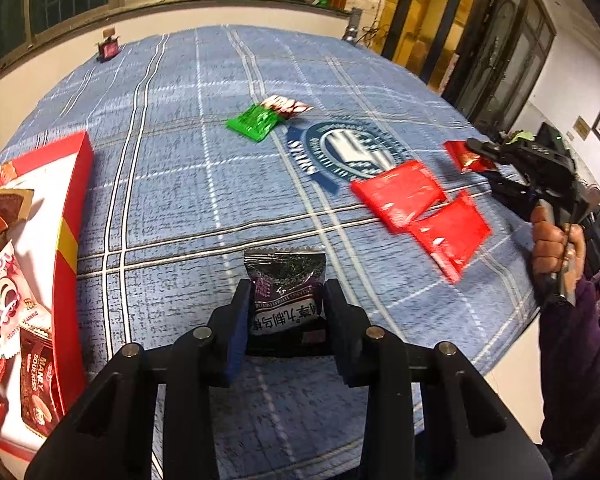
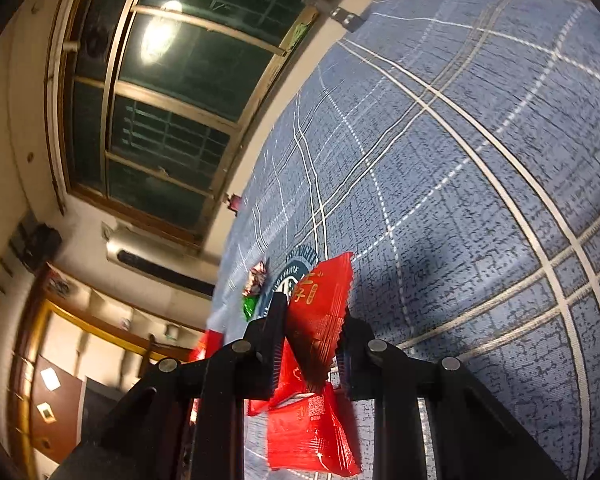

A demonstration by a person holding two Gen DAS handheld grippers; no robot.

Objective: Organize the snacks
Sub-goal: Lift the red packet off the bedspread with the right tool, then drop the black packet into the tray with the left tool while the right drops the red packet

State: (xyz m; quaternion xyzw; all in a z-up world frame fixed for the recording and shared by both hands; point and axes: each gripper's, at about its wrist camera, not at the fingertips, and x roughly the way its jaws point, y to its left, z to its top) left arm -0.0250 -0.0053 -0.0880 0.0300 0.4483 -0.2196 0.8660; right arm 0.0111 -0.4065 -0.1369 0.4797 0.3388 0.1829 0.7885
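The purple snack packet (image 1: pixel 285 292) carries white Chinese characters, seen upside down and not reliably legible. A dark red packet (image 1: pixel 36 384) in the red box (image 1: pixel 73 216) reads "MANEY SOULMISS". The blue cloth's round emblem (image 1: pixel 350 150) bears ring lettering too blurred to read, and the red packet (image 2: pixel 318 312) shows small gold characters.

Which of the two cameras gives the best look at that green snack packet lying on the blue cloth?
The left wrist view. There the green packet lies in full on the tablecloth, beside a red-and-white wrapper. The right wrist view shows only a small green sliver of it, partly hidden behind the right tongs.
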